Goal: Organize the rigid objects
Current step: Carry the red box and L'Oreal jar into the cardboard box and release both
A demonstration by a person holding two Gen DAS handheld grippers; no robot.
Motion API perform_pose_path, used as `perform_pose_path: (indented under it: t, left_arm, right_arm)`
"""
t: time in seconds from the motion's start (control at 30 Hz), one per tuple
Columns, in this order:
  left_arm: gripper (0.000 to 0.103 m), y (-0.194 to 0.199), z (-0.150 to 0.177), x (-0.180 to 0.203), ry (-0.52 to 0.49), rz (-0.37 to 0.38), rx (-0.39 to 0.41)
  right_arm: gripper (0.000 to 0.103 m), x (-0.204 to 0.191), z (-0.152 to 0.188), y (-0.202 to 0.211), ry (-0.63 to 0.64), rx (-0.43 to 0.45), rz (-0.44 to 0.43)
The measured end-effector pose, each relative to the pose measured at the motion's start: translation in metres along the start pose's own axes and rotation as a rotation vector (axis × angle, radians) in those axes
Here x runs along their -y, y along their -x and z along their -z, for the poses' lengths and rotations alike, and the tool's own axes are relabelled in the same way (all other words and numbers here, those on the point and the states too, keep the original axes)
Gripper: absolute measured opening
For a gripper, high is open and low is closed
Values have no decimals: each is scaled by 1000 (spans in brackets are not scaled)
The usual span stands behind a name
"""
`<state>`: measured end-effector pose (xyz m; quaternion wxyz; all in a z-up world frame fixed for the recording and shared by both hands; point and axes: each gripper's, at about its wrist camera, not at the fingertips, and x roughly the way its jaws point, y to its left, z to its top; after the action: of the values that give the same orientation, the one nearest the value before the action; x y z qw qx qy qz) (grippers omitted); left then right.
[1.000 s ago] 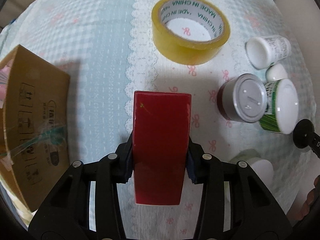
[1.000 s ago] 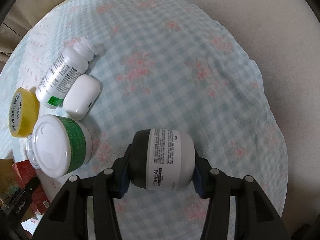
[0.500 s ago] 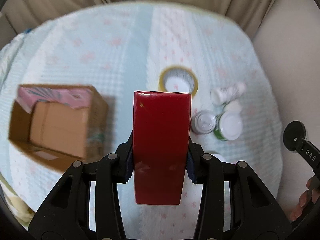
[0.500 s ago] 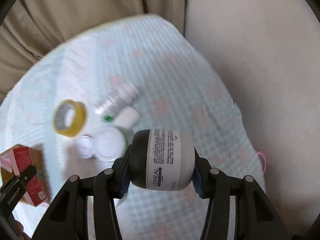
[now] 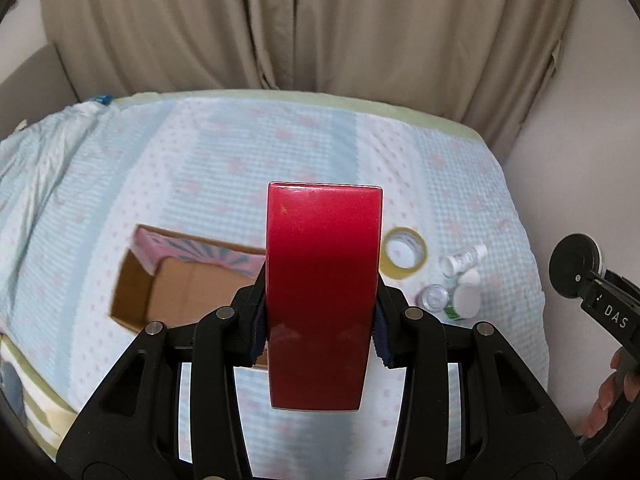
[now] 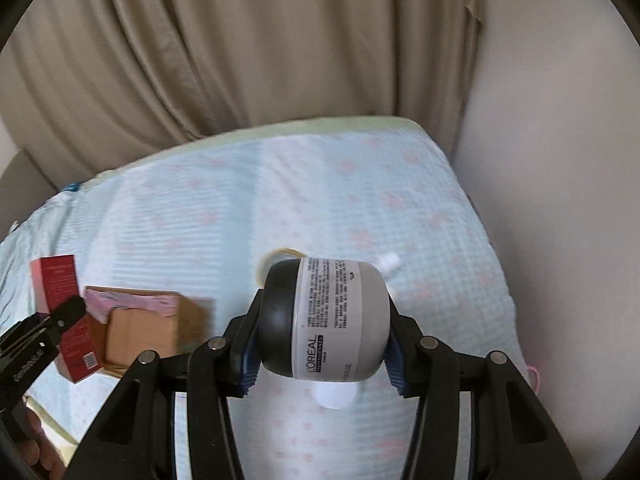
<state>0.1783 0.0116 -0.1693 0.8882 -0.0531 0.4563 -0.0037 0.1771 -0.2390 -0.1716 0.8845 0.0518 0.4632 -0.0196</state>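
The left gripper (image 5: 320, 312) clamps a glossy red box (image 5: 322, 292) by its two long sides, high above a bed spread with a pale blue checked quilt (image 5: 224, 160). The right gripper (image 6: 322, 344) is closed on a grey-and-black L'Oréal jar (image 6: 332, 324), held on its side, label facing the camera.

Below the red box, an open cardboard carton (image 5: 176, 284) sits on the quilt with a pink item (image 5: 192, 250) lying inside along its far wall. To the right lies a roll of yellow tape (image 5: 404, 252); near it cluster a white bottle (image 5: 464, 258) on its side, a small clear-lidded jar (image 5: 434, 296) and a green-labelled white tub (image 5: 464, 302), the last two just beside each other.

Beige curtains (image 5: 300, 24) hang behind the bed's far edge.
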Motion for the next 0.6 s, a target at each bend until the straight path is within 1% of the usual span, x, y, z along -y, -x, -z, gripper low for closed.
perform_pose_path:
  t: [0.07,0.17,0.3,0.4,0.47,0.6]
  left_arm:
    - [38,6,-3,-29,-2,3,5]
    - [38,3,-8,-69,-19,13,-5]
    - [38,-9,-16,-122,-61,31,-37]
    - [38,-25,-23,-161,-99,45,-67]
    - [38,-42,-26,-183,-130,53,-101]
    - [38,-84,-25,-212,-189,59,-178]
  right_arm:
    - [47,-29,-1,8,17,15,-22]
    - [47,-73,1,16,30,31,-47]
    - [47,-131,5,14,8,8,-72]
    - [47,-175,12,1,-7,-24,-79]
    - [47,-200,18,-8,-20,-42,-80]
    - [47,-245,28,-37,-32,-102,-84]
